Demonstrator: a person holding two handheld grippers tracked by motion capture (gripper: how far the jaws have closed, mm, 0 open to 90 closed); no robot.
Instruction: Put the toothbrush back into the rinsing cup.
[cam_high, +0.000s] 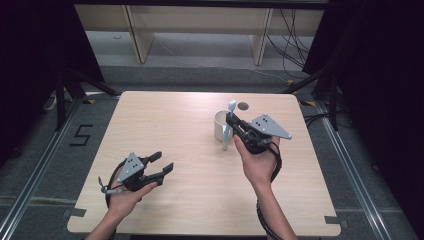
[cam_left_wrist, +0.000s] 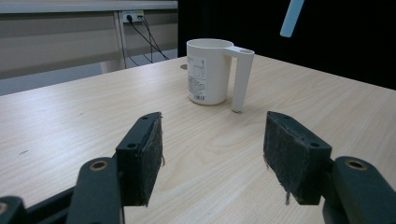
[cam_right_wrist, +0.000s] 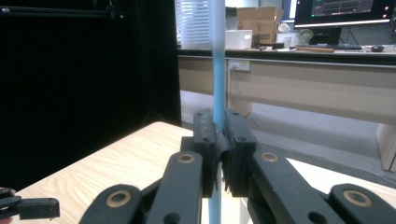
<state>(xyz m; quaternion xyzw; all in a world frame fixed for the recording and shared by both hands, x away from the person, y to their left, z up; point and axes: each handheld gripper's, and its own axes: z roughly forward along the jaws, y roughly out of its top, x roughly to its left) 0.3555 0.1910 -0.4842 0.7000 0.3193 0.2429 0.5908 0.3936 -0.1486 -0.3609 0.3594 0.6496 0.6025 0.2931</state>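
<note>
Right tongs (cam_right_wrist: 219, 140) clamp pale-blue spoon (cam_right_wrist: 217, 70) upright.

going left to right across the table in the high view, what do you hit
left hand-held gripper with jaws open → white mug → light blue spoon clamped upright in the right hand-held gripper beside the mug

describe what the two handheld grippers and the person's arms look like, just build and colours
Both the left gripper and the right gripper are black, each topped by a grey three-cornered plate with small dark holes. Their linkage arms have brass-coloured pivot rings, and the jaws end in flat dark pads, frayed at the edges. A black cable trails from each. The forearms are bare, no sleeves in sight.
</note>
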